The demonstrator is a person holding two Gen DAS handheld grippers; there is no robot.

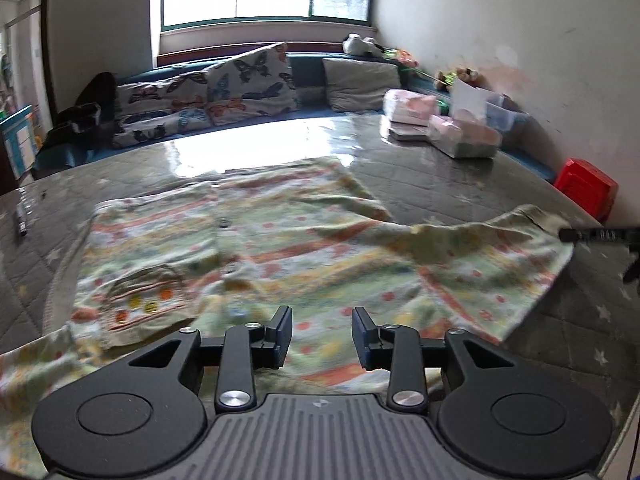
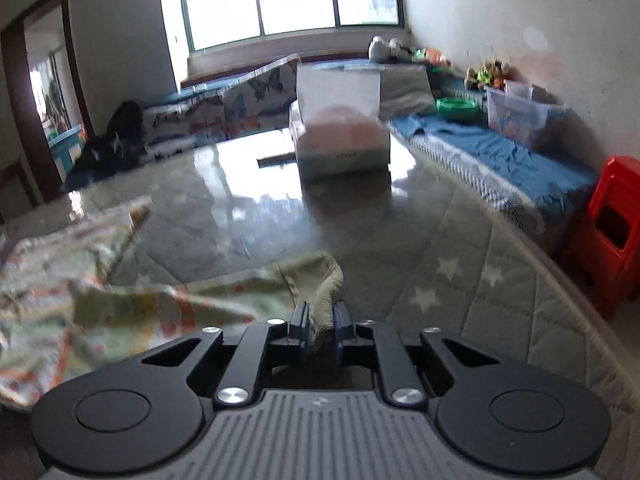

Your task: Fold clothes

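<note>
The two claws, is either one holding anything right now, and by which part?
The right claw grips the patterned shirt by its sleeve cuff. The left claw is open, holding nothing.

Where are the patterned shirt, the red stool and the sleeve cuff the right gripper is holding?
patterned shirt [image 1: 280,248], left wrist view, middle of its front.
red stool [image 2: 612,216], right wrist view, its side.
sleeve cuff [image 2: 326,288], right wrist view, ribbed edge above the fingers.
</note>
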